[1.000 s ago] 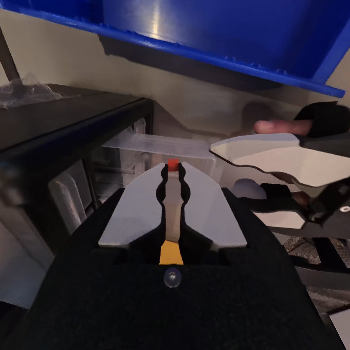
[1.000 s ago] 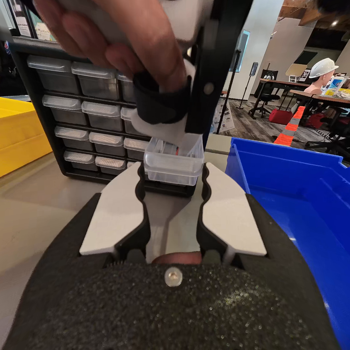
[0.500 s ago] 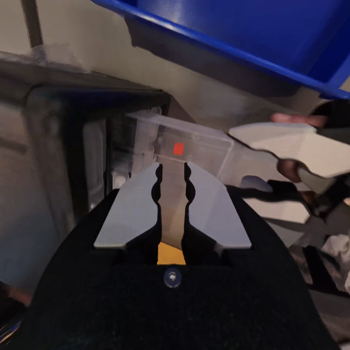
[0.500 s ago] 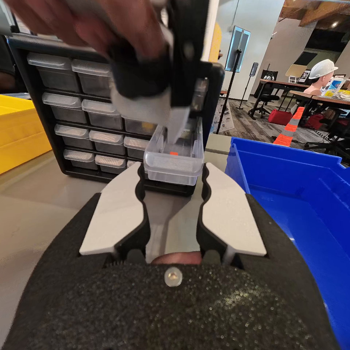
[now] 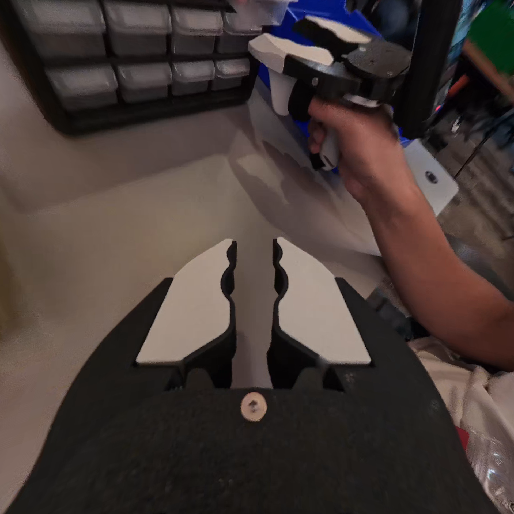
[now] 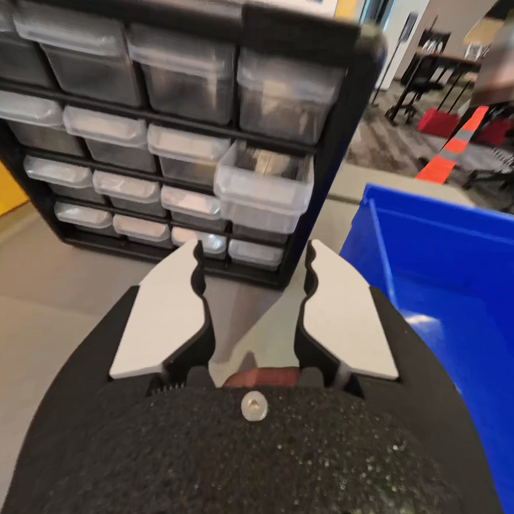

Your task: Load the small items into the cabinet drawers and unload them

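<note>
The black cabinet with clear drawers stands on the table; it also shows in the left wrist view. One drawer in the right column is pulled out, and its inside is blurred, so I see no item in it. My right gripper is open and empty, a little in front of and below that drawer. It also shows in the left wrist view, held by a hand. My left gripper is slightly open and empty, over the bare table and well back from the cabinet.
A blue bin stands right of the cabinet. A yellow bin shows at the left edge. The beige table stretches in front of the cabinet. An orange cone and office furniture are far behind. The tips of one gripper are about 25 cm away from the tips of the other. My right gripper's tips are some 6 cm from the black cabinet.
My left gripper let go of the small red item into the pulled-out drawer, then drew back and turned down toward the table. My right gripper stayed open and moved closer to the cabinet.
</note>
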Demonstrator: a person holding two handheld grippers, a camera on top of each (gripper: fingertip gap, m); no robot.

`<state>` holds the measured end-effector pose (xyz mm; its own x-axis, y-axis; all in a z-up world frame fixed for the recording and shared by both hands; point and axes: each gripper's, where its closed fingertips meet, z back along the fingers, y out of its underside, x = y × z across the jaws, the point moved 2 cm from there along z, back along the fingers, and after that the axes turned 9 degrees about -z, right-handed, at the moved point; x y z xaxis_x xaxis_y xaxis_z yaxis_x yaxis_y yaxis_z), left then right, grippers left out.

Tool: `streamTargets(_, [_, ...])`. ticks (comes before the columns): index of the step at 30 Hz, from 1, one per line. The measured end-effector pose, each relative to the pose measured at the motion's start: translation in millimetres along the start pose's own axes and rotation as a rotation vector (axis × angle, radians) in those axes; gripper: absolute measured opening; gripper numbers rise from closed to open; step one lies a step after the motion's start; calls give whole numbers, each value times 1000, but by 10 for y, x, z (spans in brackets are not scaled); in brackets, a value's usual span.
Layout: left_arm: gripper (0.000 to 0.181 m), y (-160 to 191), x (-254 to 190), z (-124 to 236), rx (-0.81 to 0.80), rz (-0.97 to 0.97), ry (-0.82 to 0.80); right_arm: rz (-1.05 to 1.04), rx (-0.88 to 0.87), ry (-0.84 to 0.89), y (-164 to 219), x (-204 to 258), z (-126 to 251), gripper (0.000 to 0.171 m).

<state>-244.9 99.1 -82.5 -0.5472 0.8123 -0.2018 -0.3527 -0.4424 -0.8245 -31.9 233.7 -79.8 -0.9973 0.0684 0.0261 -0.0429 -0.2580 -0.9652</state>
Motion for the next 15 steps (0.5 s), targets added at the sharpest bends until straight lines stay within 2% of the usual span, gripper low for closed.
streamTargets(1, [24, 133, -38, 28, -43, 32, 5, -30, -5, -28, 55, 38, 58, 59])
streamTargets(3, [24, 348, -52, 65, -114, 63, -19, -92, -111, -62, 3, 80, 204, 20])
streamTargets(5, [25, 460, -25, 87, -85, 39, -44, -113, -217, -56, -129, 73, 289, 2])
streamTargets(7, [25, 448, 68, 110, -86, -3, -92, -112, -189, -45, -164, 61, 212, 0])
streamTargets(15, [25, 439, 144, 171, -100, -10, -99, -112, -134, -35, -277, -27, -175, 7])
